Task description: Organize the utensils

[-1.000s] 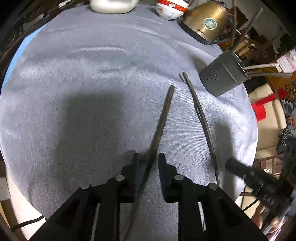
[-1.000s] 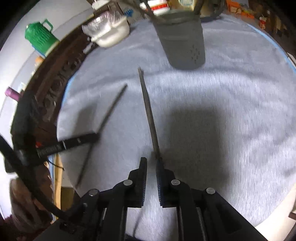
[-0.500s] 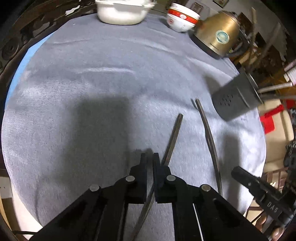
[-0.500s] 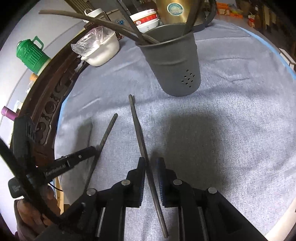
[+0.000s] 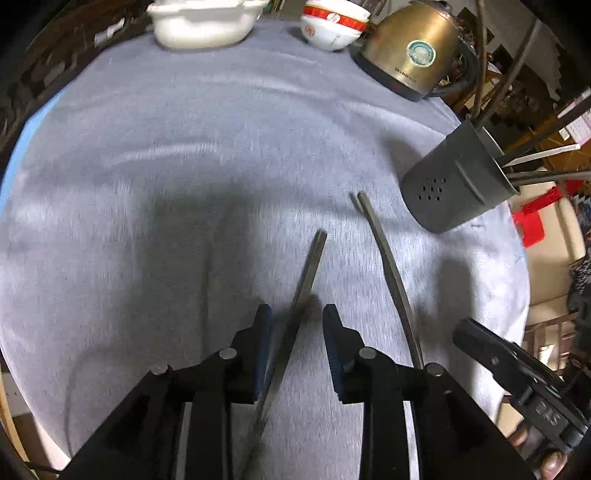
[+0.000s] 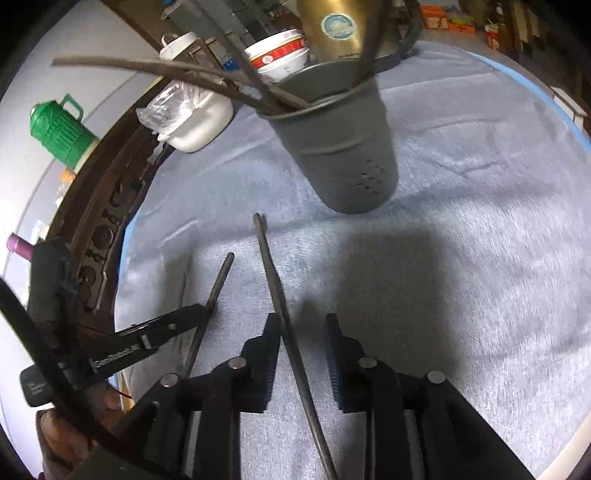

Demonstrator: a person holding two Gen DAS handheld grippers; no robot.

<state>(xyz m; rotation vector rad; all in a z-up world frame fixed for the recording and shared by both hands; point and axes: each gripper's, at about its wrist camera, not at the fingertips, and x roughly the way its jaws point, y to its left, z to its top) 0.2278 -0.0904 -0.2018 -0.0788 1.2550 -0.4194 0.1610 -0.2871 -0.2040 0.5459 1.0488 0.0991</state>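
Observation:
Two dark chopsticks lie on the grey cloth. In the left wrist view my left gripper [image 5: 297, 319] stands open around one chopstick [image 5: 304, 280], which rests against the left finger. The other chopstick [image 5: 388, 269] lies to its right, toward the grey perforated utensil cup [image 5: 454, 192]. In the right wrist view my right gripper [image 6: 303, 326] is open around that second chopstick [image 6: 275, 280], close to its left finger. The first chopstick [image 6: 216, 291] and the left gripper [image 6: 155, 339] show at left. The cup [image 6: 343, 151] stands ahead, holding several utensils.
A brass kettle [image 5: 413, 51], a red-and-white bowl [image 5: 332, 26] and a white dish [image 5: 203, 22] stand at the far edge of the round table. A green jug [image 6: 61, 129] sits off the table. The carved wooden rim [image 6: 107, 221] borders the cloth.
Both grippers have opened wider since half a second ago, when each was nearly closed on its chopstick. The right gripper has moved closer to the cup.

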